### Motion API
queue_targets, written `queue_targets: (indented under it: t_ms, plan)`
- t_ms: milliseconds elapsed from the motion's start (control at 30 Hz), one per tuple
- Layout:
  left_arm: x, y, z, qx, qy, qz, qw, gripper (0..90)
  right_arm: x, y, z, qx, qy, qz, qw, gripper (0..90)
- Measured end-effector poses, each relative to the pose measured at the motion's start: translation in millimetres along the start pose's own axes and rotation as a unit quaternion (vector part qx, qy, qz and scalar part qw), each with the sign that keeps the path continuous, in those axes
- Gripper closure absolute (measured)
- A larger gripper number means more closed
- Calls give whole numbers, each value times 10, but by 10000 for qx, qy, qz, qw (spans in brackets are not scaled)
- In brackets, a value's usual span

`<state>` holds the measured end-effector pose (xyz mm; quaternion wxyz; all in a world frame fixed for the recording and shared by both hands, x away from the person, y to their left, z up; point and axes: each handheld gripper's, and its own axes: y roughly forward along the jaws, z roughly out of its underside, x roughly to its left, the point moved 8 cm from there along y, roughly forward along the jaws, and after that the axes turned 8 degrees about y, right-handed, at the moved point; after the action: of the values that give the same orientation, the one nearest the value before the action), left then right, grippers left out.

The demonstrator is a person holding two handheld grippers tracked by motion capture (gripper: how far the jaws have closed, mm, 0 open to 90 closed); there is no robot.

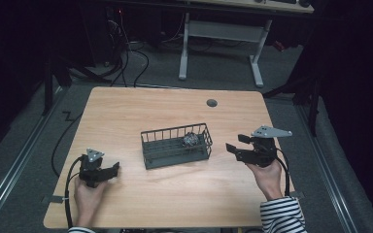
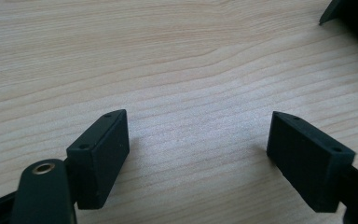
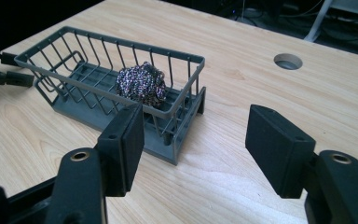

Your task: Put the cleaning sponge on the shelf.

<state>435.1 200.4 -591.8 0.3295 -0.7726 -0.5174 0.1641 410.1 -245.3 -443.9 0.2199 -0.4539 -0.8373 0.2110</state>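
The high view looks down on the whole counter [image 1: 175,194]. The right claw's camera sits low and close, facing the wire basket [image 3: 121,100], which the high view shares.

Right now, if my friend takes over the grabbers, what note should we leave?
Left gripper: open, holding nothing, low over the table at its near left.
Right gripper: open, holding nothing, just right of the basket.
Scrubber ball: lying inside the basket, at its right end.
Done: ball is in the basket.
Left: nothing obvious; perhaps move the basket.
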Motion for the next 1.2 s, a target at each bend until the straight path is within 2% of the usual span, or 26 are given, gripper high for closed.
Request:
queue_targets:
  t_ms: [267,500,733,967,1200]
  plan:
    - [0,0,0,1,2,0,10000,216,-61,-94,171,-112,173,43,9998,379]
    - [0,0,0,1,1,-1,10000,215,-114,-106,330,-168,251,123,9995,375]
    - [0,0,0,-1,-2,-4,10000,215,-156,-54,541,-149,419,128,9989,374]
    - [0,0,0,0,-1,-4,10000,215,-161,21,675,-122,508,119,9986,374]
    - [0,0,0,0,-1,-4,10000,215,-164,154,830,18,622,101,9980,373]
